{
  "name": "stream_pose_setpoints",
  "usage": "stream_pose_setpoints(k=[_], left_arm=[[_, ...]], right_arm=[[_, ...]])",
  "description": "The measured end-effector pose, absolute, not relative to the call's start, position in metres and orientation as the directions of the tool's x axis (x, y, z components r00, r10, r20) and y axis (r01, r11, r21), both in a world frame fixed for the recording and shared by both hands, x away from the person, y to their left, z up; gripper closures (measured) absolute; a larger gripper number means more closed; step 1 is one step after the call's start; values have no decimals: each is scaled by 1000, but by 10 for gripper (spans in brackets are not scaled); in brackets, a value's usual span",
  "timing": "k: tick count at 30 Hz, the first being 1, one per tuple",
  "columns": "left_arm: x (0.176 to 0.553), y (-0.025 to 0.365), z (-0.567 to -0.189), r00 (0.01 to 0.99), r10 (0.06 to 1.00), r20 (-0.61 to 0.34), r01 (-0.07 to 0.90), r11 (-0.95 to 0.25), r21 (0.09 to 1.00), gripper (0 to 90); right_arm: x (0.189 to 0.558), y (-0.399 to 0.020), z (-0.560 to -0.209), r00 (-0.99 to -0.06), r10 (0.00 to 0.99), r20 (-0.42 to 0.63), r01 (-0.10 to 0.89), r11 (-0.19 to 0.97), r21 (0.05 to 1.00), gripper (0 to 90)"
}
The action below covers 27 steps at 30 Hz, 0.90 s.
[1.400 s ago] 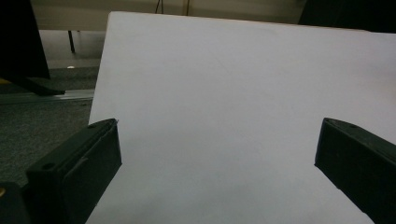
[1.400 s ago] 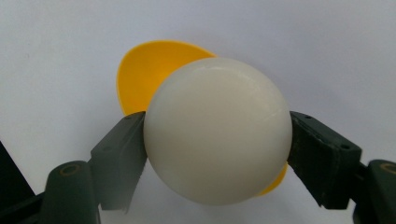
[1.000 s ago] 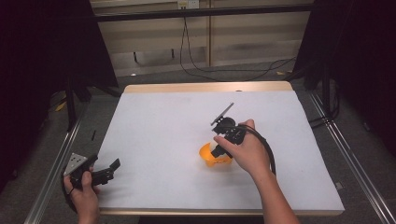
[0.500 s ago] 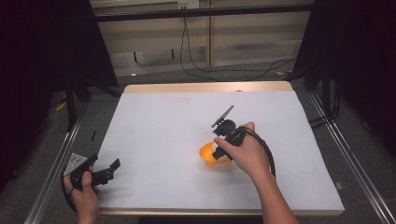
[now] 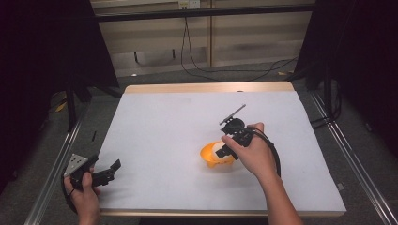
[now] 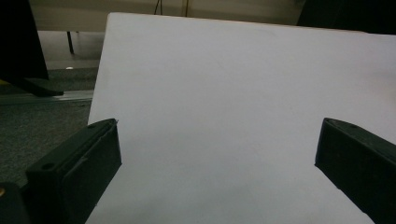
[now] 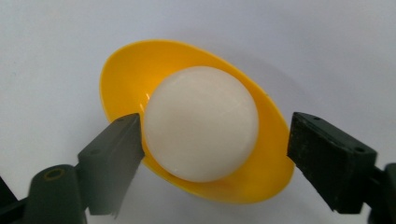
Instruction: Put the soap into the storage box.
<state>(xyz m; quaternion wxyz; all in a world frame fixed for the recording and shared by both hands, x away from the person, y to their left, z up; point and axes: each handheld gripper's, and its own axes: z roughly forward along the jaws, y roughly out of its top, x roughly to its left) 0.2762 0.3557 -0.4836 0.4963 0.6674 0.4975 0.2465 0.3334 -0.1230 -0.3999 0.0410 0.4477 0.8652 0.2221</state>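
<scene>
Left gripper [image 5: 111, 168] first: I have it parked near the table's [image 5: 164, 122] left front corner with its jaws spread wide, and its own view shows nothing between them but bare white surface, so the only trouble I see there is its cable or my hand catching the table edge if I swing it in carelessly. Moving right, the yellow bowl [image 5: 210, 157] sits on the table a little right of centre, with the white ball [image 7: 201, 122] resting inside it. Right gripper [image 7: 212, 154] hangs over that bowl, jaws apart and straddling the ball; in its own view one jaw looks to be touching or very nearly touching the ball's side, while the other stands well clear beyond the bowl's rim. That lopsidedness is my worry. If I close from here, I judge the near jaw would push before the far one arrives, and a smooth round ball could roll or pop out. The far jaw might also land on the rim, not the ball, tipping or skating the light bowl across the slick surface. I'd centre before squeezing.
</scene>
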Motion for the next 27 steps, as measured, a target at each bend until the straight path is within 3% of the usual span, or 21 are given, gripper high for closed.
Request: stream_pose_setpoints(k=[5, 12, 27], left_arm=[[276, 355, -484, 380, 911, -160, 417, -14, 909, 2], [276, 356, -483, 383, 913, -141, 414, -33, 910, 2], [276, 355, -483, 381, 914, -141, 414, -31, 910, 2]], right_arm=[[326, -134, -398, -573, 817, 67, 740, 480, 472, 0], [316, -158, -396, -556, 826, 92, 700, 406, 587, 0], [294, -196, -411, -527, 847, 70, 612, 322, 723, 0]])
